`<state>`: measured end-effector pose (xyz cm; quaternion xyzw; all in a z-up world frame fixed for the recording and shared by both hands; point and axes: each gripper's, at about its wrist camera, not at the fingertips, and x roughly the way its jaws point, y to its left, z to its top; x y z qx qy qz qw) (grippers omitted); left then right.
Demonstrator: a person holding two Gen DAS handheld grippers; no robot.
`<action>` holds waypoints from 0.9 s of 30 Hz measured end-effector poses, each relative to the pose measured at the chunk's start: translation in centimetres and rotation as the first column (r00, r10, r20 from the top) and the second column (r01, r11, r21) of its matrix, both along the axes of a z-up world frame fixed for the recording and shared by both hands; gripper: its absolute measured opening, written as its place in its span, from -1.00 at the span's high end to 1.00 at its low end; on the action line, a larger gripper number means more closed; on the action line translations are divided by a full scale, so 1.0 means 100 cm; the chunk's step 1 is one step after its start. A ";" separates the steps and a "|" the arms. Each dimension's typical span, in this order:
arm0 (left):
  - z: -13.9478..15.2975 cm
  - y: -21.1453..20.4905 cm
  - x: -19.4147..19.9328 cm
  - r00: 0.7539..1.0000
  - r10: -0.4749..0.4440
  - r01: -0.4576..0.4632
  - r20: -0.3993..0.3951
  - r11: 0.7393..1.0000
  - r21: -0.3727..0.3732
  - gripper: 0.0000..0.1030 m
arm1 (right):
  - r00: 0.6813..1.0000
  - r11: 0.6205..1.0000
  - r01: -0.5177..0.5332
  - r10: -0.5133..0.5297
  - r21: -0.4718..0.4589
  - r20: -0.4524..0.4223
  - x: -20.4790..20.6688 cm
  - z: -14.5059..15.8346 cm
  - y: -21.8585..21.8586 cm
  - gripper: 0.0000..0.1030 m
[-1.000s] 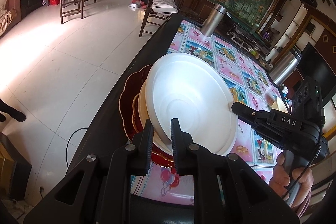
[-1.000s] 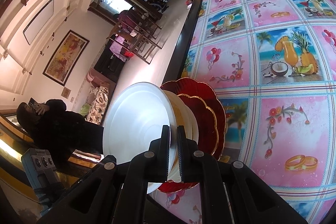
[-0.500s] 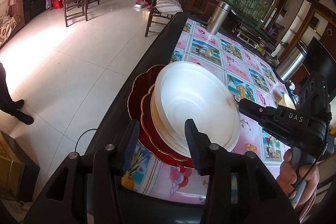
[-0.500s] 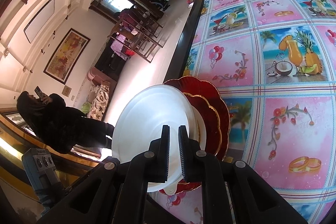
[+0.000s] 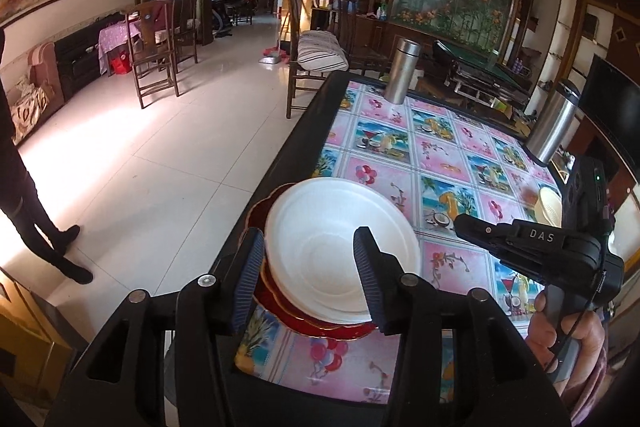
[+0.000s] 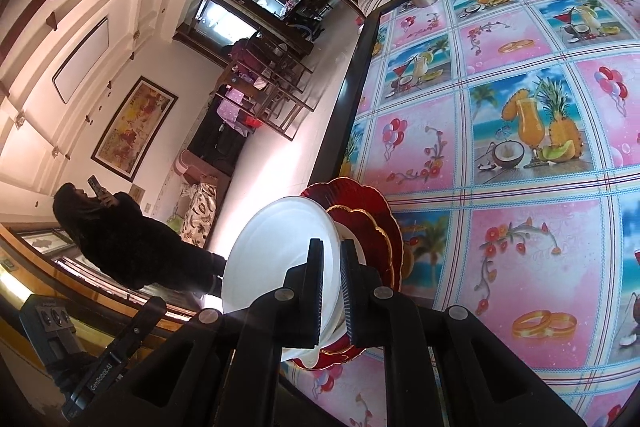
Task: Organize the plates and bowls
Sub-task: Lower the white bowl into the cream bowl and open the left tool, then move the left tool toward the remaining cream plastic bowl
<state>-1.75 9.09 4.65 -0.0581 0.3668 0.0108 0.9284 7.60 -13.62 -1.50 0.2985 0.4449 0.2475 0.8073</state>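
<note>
A stack of dishes sits near the edge of a worktop (image 5: 400,131) covered in a pink-and-blue patterned cloth. On top is a white bowl (image 5: 340,247), resting on scalloped red plates (image 6: 376,227) with gold rims.

The left gripper (image 5: 310,275) hovers above the near side of the stack, its fingers (image 5: 250,279) spreading apart at about half width; the bowl shows between them from this angle, but neither pad presses on it.

The right gripper (image 6: 330,291) has its fingers nearly together, and the white bowl's rim passes between them (whether the pads actually pinch it is hard to tell). The person's right hand (image 5: 568,339) wraps its handle.

Two steel flasks (image 5: 402,71) stand farther along the worktop, and a pale dish (image 5: 550,207) lies well apart from the stack.
</note>
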 end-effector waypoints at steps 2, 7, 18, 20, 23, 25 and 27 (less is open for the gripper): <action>0.001 -0.022 0.003 0.999 -0.035 0.035 0.003 0.999 0.028 -0.05 | 1.000 1.000 0.001 -0.001 0.011 0.003 -0.002 0.002 -0.009 0.77; 0.005 -0.074 0.007 0.993 -0.120 0.119 0.012 0.990 0.070 -0.05 | 0.999 0.999 0.045 -0.045 0.024 0.026 -0.010 0.010 -0.043 0.57; 0.008 -0.189 0.026 0.958 -0.285 0.282 0.005 0.950 0.135 -0.24 | 0.962 0.967 0.253 -0.254 0.016 0.103 -0.036 0.035 -0.171 -0.06; 0.006 -0.211 0.034 0.948 -0.318 0.316 -0.007 0.940 0.131 -0.32 | 0.948 0.955 0.297 -0.295 0.004 0.117 -0.042 0.040 -0.198 -0.22; 0.000 -0.247 0.051 0.928 -0.371 0.373 -0.040 0.920 0.119 -0.34 | 0.922 0.930 0.367 -0.360 -0.025 0.143 -0.048 0.046 -0.237 -0.44; -0.006 -0.270 0.063 0.917 -0.394 0.399 -0.066 0.908 0.126 -0.34 | 0.901 0.908 0.414 -0.402 -0.054 0.162 -0.052 0.050 -0.264 -0.54; -0.013 -0.292 0.070 0.906 -0.415 0.423 -0.083 0.897 0.125 -0.34 | 0.880 0.883 0.460 -0.441 -0.089 0.177 -0.055 0.052 -0.288 -0.59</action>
